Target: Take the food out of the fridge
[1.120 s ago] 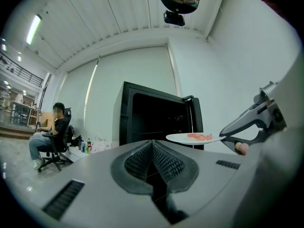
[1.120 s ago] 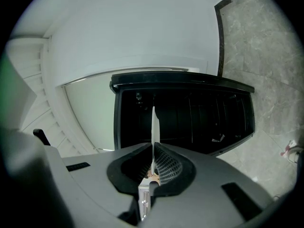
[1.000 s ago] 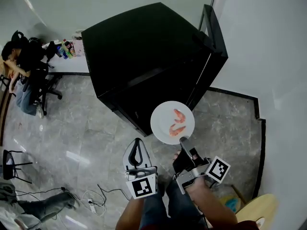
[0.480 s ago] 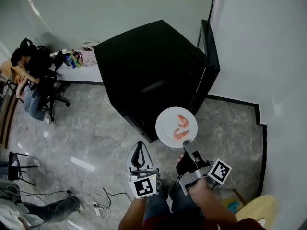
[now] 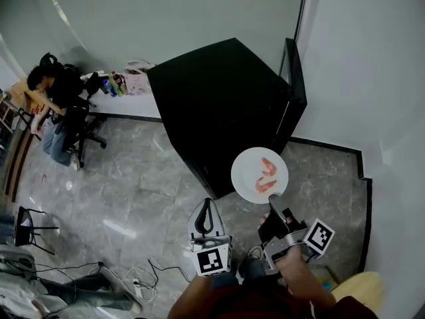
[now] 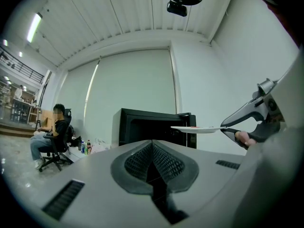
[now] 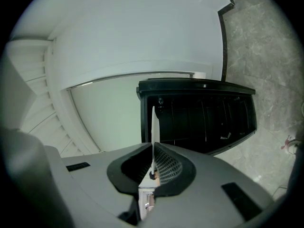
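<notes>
The black fridge [image 5: 226, 98] stands against the wall with its door [image 5: 293, 85] swung open on the right. A white plate [image 5: 259, 175] bearing two pink shrimp [image 5: 265, 176] is held level outside the fridge, in front of its near corner. My right gripper [image 5: 273, 201] is shut on the plate's near rim; in the right gripper view the plate [image 7: 154, 127] shows edge-on between the jaws, with the fridge [image 7: 204, 120] behind. My left gripper [image 5: 206, 205] hangs beside it, shut and holding nothing. The left gripper view shows the plate [image 6: 197, 128] to the right, before the fridge [image 6: 142, 127].
A person [image 5: 50, 88] sits on an office chair at a desk at the far left. Bottles [image 5: 116, 84] stand on a low white surface beside the fridge. Cables [image 5: 126, 278] lie on the marble floor. A black chair [image 5: 26, 228] and a wooden round top [image 5: 362, 294] sit near the edges.
Both grippers have risen together, the plate with the shrimp still level in the right one. The fridge and plate have slid rightward in the head view.
</notes>
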Available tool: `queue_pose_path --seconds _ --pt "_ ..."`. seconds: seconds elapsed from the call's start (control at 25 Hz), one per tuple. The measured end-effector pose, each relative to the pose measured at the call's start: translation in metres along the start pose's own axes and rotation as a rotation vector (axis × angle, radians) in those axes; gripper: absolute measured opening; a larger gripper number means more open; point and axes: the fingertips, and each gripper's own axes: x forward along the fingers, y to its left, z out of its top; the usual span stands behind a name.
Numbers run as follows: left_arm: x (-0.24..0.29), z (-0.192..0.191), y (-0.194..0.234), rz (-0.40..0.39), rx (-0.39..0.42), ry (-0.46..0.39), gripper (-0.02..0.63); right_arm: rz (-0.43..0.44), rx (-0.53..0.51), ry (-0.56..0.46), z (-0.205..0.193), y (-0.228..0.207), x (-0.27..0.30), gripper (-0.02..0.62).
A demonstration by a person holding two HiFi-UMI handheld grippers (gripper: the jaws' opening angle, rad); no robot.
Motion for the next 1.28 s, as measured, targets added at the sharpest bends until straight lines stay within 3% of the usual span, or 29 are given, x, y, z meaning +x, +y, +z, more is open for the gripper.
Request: queue_pose_path --seconds 0.16,0.32,0.56,0.76,1.28 --pt "-0.006 0.018 0.008 0.019 -0.072 -0.041 0.014 0.003 -0.005 -0.024 0.000 0.015 -0.003 0.032" --pt "-0.007 0.025 -0.003 0.003 -0.031 -0.038 0.014 0.026 -0.018 -0.031 0.008 0.029 -0.014 0.032" --pt "-0.003 0.045 -0.007 0.004 -0.055 -0.071 0.014 0.031 -0.005 -0.029 0.002 0.037 -0.017 0.032" --pt "0.002 0.052 -0.005 -0.011 0.000 -0.052 0.014 0.025 -0.004 -0.016 -0.006 0.036 -0.010 0.032" --pt "0.011 0.058 -0.009 0.012 -0.039 -0.081 0.014 0.040 -0.015 0.006 -0.008 0.034 -0.004 0.032"
